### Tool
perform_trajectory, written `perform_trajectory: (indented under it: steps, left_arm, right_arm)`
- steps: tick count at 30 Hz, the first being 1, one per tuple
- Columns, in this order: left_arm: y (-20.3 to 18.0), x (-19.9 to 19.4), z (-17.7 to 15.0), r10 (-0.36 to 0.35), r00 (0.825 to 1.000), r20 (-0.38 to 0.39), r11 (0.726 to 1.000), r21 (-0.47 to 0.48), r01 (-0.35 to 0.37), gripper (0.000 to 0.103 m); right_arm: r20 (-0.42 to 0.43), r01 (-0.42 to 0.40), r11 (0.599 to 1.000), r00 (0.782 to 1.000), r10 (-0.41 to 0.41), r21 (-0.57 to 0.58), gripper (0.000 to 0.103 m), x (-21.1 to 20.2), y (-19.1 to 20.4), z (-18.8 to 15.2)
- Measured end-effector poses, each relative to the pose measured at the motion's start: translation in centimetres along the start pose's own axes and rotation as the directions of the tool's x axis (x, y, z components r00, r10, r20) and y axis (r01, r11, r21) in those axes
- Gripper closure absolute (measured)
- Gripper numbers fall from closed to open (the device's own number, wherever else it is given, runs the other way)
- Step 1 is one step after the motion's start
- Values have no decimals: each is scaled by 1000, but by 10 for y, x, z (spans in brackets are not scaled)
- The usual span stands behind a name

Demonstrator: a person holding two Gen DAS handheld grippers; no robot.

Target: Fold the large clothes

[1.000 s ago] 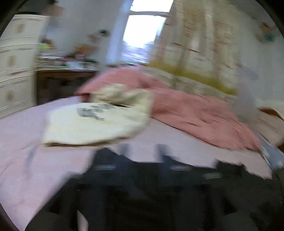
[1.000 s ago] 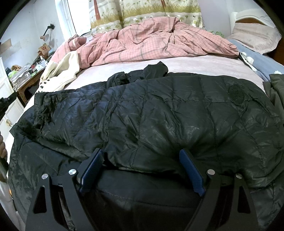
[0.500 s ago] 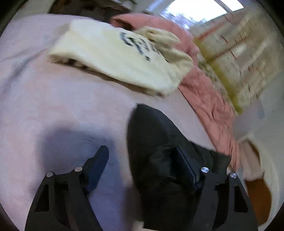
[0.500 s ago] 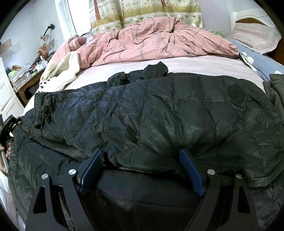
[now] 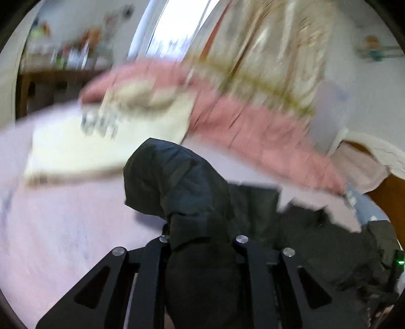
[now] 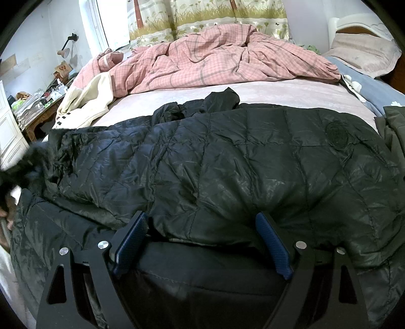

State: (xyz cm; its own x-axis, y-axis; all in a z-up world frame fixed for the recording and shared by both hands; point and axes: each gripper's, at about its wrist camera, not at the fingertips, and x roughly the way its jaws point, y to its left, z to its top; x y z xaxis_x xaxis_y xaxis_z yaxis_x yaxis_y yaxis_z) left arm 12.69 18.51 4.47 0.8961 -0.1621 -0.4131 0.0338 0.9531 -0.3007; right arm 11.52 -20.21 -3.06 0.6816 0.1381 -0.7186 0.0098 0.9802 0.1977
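A big bed [image 6: 278,91] with a pale pink sheet fills the room. A crumpled pink checked blanket [image 6: 215,65] lies at its far side. Behind it hangs a curtain [image 6: 207,17] with grass and flowers on it, next to a bright window [image 6: 91,22]. A small lamp [image 6: 64,50] sticks out from the white wall. A messy wooden bench [image 6: 38,119] stands at the left. A pillow [image 6: 364,53] rests at the right.

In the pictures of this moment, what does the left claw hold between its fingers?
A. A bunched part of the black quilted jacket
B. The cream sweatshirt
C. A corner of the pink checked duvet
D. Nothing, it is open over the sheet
A: in the left wrist view the left claw is closed on a bunched fold of the black quilted jacket, lifted above the pink sheet.
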Motion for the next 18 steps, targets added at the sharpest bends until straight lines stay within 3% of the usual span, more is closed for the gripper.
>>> perform_trajectory:
  steps: [2, 4, 7, 9, 13, 14, 15, 16, 17, 18]
  left_arm:
    - [-34, -29, 7, -93, 992, 82, 995, 54, 88, 84]
    - [-76, -41, 10, -181, 979, 91, 977, 130, 169, 77]
    - [-149, -28, -12, -239, 968, -76, 933, 256, 251, 73]
    - [-185, -5, -40, -253, 951, -177, 914, 277, 295, 73]
    - [-233, 27, -114, -203, 898, -390, 887, 316, 338, 73]
    - [-241, 21, -126, -189, 898, -396, 872, 353, 339, 72]
    - [-250, 12, -132, -181, 906, -383, 857, 391, 336, 69]
    - [-254, -3, -139, -193, 915, -354, 838, 426, 341, 55]
    - [-254, -13, -141, -222, 913, -341, 827, 430, 362, 40]
    - [-253, -25, -145, -263, 903, -338, 820, 416, 394, 37]
  right_arm:
    - [-1, 1, 1000, 1000, -1, 0, 15, 0, -1, 0]
    - [0, 0, 1000, 1000, 0, 0, 15, 0, 0, 0]
    - [5, -10, 1000, 1000, 10, 7, 15, -2, -1, 0]
    - [20, -23, 999, 1000, 23, 27, 15, -6, -3, 1]
    - [124, -34, 991, 992, 18, 128, 15, -37, -25, 9]
    - [156, -24, 988, 988, 0, 154, 15, -47, -32, 12]
    - [182, -21, 985, 983, -10, 169, 15, -54, -37, 14]
    - [212, -19, 983, 977, -20, 182, 15, -62, -43, 17]
    - [225, -18, 982, 974, -25, 189, 15, -68, -48, 20]
    - [227, -26, 981, 974, -18, 191, 15, -71, -51, 23]
